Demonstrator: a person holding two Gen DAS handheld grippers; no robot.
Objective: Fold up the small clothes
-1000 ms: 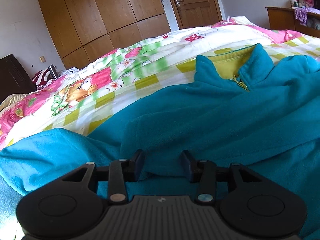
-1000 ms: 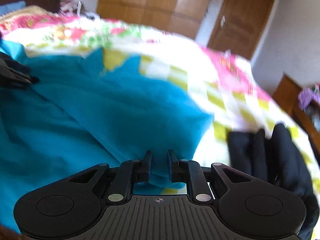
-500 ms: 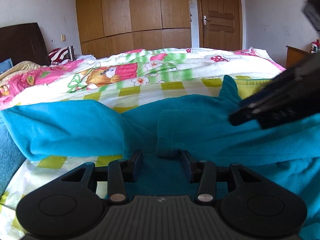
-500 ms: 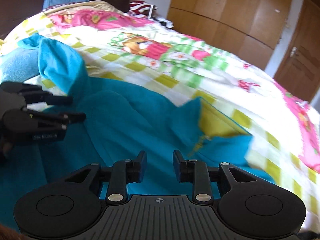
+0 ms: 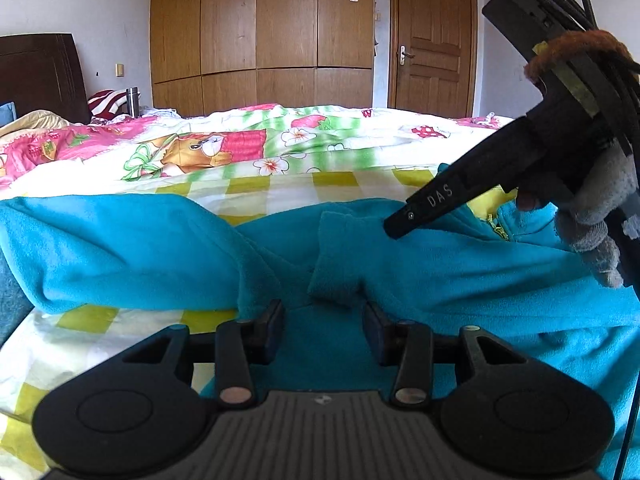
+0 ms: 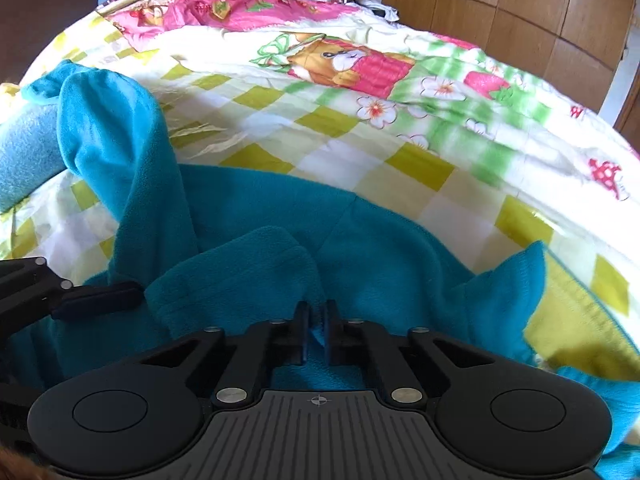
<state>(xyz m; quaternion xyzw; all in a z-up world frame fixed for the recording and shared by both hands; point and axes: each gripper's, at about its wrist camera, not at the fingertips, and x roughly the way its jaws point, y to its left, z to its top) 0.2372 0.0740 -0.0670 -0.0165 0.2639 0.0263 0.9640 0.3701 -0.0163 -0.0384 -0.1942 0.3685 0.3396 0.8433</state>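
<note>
A small turquoise fleece top (image 5: 420, 264) with a yellow-lined collar lies on the bed; it also shows in the right wrist view (image 6: 256, 216). One sleeve (image 5: 120, 252) stretches left; the other lies folded across the body, its cuff (image 5: 340, 252) near my left gripper. My left gripper (image 5: 324, 330) is open, low over the fleece, holding nothing. My right gripper (image 6: 316, 332) is shut on a fold of the fleece just right of the folded sleeve's cuff (image 6: 240, 280). It shows in the left wrist view (image 5: 404, 224) coming in from the right, tips on the fleece.
The bed carries a quilt (image 5: 248, 160) with pink, green and yellow checks and a bear print. A dark headboard (image 5: 40, 76) stands at left, wooden wardrobes (image 5: 260, 32) and a door (image 5: 432, 40) behind. A light blue cloth (image 6: 24, 152) lies at the left edge.
My right gripper has moved left over the top and closed on a fold of fleece; half a second ago it was open. The left view has swung left; its gripper stays open.
</note>
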